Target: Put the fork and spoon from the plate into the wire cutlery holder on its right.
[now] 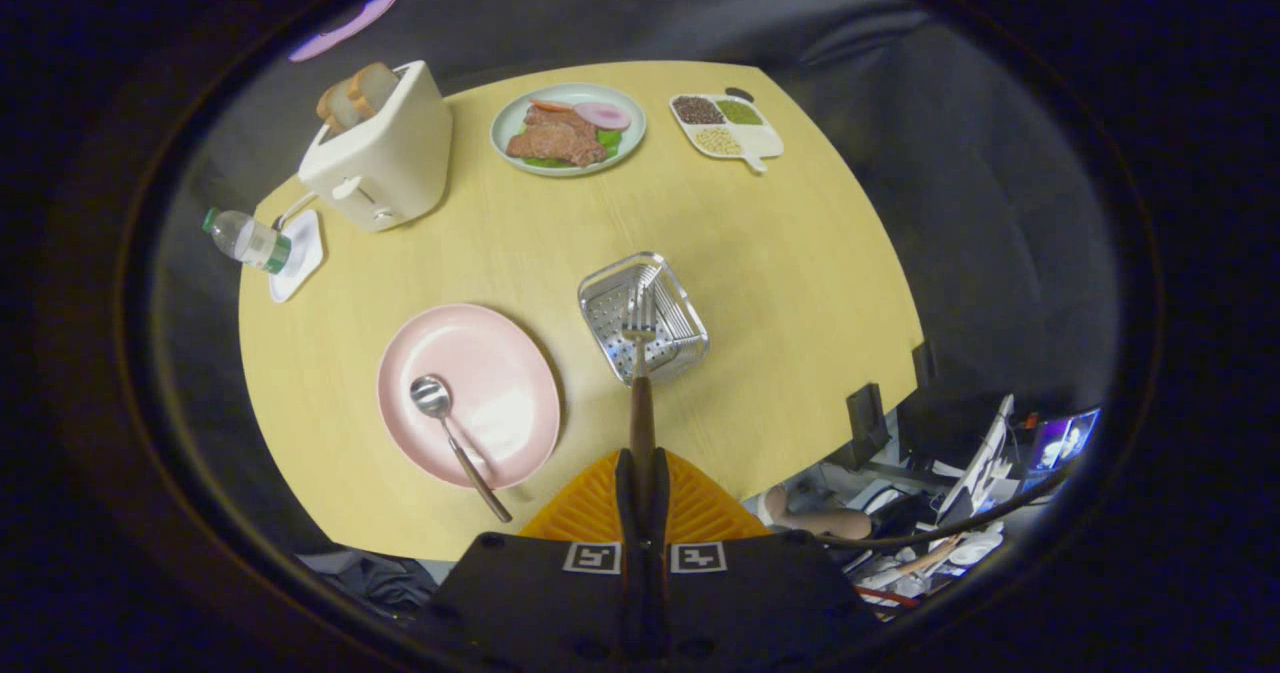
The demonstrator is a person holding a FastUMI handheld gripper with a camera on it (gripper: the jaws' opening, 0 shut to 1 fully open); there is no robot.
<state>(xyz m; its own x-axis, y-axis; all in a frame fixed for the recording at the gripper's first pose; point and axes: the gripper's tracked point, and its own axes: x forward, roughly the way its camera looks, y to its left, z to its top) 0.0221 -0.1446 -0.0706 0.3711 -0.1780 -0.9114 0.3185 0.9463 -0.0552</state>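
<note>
- The fork (640, 348) is clenched by its brown handle in the gripper (641, 473), jaws pressed together on it, tines hanging over the holder (601, 305).
- The first delivery is judged to be in hand; next, lowering and release are called for.
- The spoon (452, 433) is left on the pink plate (505, 373), left of the holder.
- The holder is shiny perforated metal; the bench (780, 243) is pale wood.

Pale wooden tabletop (780, 253), black cloth wall (960, 203) draped behind and to the right, cluttered floor (900, 543) with cables near right, lit monitor (1065, 441) beyond
</note>
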